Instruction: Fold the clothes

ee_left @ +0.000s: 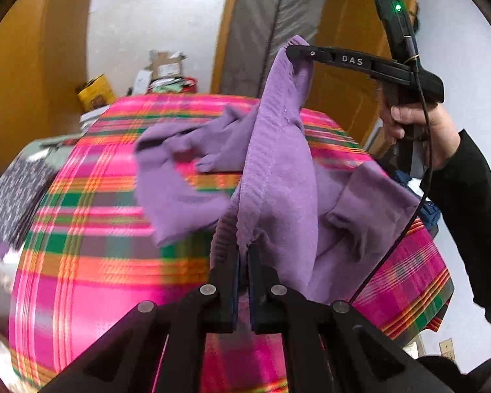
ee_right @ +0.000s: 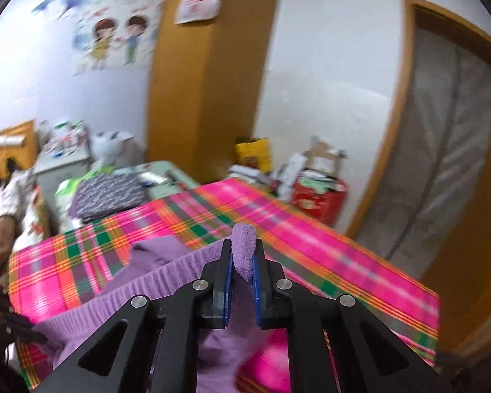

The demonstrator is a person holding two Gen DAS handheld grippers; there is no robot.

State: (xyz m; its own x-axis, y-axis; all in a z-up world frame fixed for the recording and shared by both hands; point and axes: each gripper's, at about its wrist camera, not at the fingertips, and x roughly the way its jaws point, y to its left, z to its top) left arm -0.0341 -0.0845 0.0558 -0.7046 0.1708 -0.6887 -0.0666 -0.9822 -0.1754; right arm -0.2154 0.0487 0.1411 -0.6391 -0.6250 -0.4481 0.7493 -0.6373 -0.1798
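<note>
I have both claws clamped on the soft purple knit sweater [ee_left: 278,170]. My left gripper [ee_left: 244,255] has its jaws pinched together on the ribbed hem right at its tips. My right gripper [ee_right: 243,262] is closed on a thick bunch of the same hem, with a nub of fabric poking out past its tips. The garment hangs lifted between the two claws, its lower part draping onto the bright pink, green and orange plaid cloth [ee_left: 91,229] covering the work surface below and ahead of both.

As I judge it, the danger is the hem slipping free. The left grip looks shallow, only an edge of rib, so pulling the claws apart too hard could strip it out. The sleeves are crumpled beneath the body, and laying it down as it hangs would likely trap those wrinkles in the fold.

The left view alone shows the right gripper [ee_left: 298,51] from the side, held high in the person's right hand [ee_left: 422,131], and the sleeve bunched ahead of the left claw. The right view alone shows the folded dark patterned garment [ee_right: 109,196] far ahead to the left, beyond the plaid.
</note>
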